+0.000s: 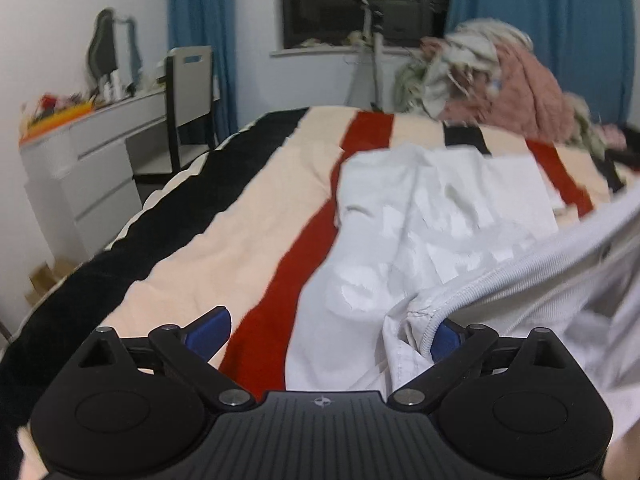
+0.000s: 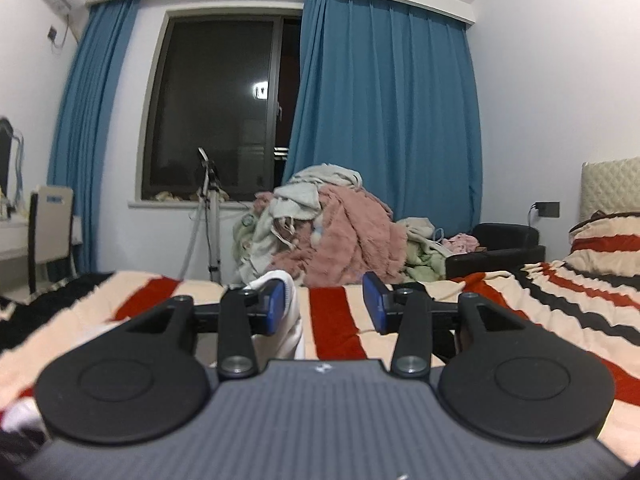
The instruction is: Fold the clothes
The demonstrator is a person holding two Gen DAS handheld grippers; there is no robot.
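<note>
Left wrist view: the left gripper (image 1: 326, 334) stands wide, white garment (image 1: 424, 232) draped over one finger, on the striped bed (image 1: 224, 220). The right gripper (image 2: 326, 304) is wide too, cloth touching one finger.

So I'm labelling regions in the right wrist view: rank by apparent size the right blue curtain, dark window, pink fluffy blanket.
1. right blue curtain
2. dark window
3. pink fluffy blanket
The curtain and window look fairly close.

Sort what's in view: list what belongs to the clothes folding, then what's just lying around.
Job:
white garment
left gripper
right gripper
striped blanket

Lying about:
laundry pile
tripod
chair
desk
black armchair
</note>
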